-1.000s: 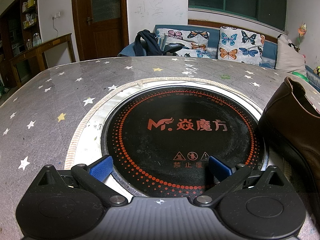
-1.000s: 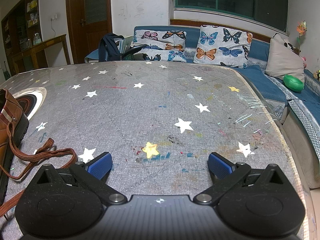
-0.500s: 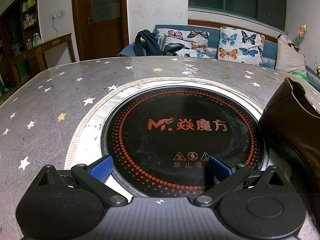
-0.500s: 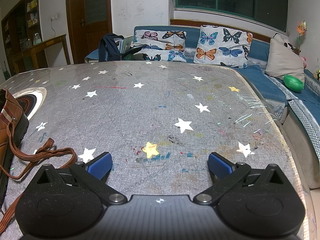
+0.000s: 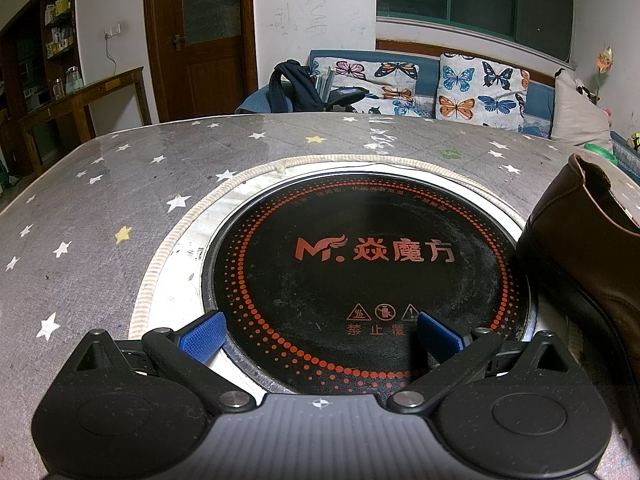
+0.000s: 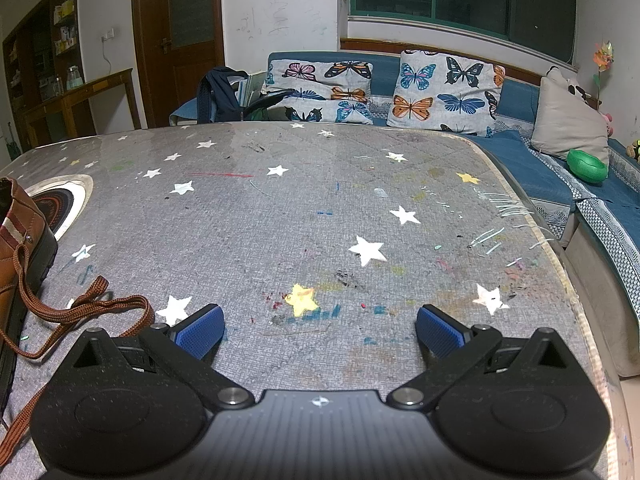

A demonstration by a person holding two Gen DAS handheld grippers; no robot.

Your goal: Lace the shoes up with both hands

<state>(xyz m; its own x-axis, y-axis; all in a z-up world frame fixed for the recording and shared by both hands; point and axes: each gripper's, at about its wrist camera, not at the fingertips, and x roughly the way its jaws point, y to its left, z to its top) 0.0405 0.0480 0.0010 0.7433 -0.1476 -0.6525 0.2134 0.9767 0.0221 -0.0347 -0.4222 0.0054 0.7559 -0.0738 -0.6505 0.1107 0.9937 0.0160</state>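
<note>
A round black cooktop (image 5: pixel 368 276) with orange dots is set in the table (image 6: pixel 320 216), whose grey cover has printed stars and many colour marks. Behind the table stands a blue sofa (image 6: pixel 520 128) with butterfly cushions (image 6: pixel 444 92). The brown leather shoe (image 5: pixel 580 240) stands at the right edge of the cooktop, its woven brown lace (image 6: pixel 72 312) lying loose on the cover. The left gripper (image 5: pixel 320 332) is wide open and empty above the cooktop; the right gripper (image 6: pixel 320 330) is also wide open, holding nothing, the lace just beside its left finger
</note>
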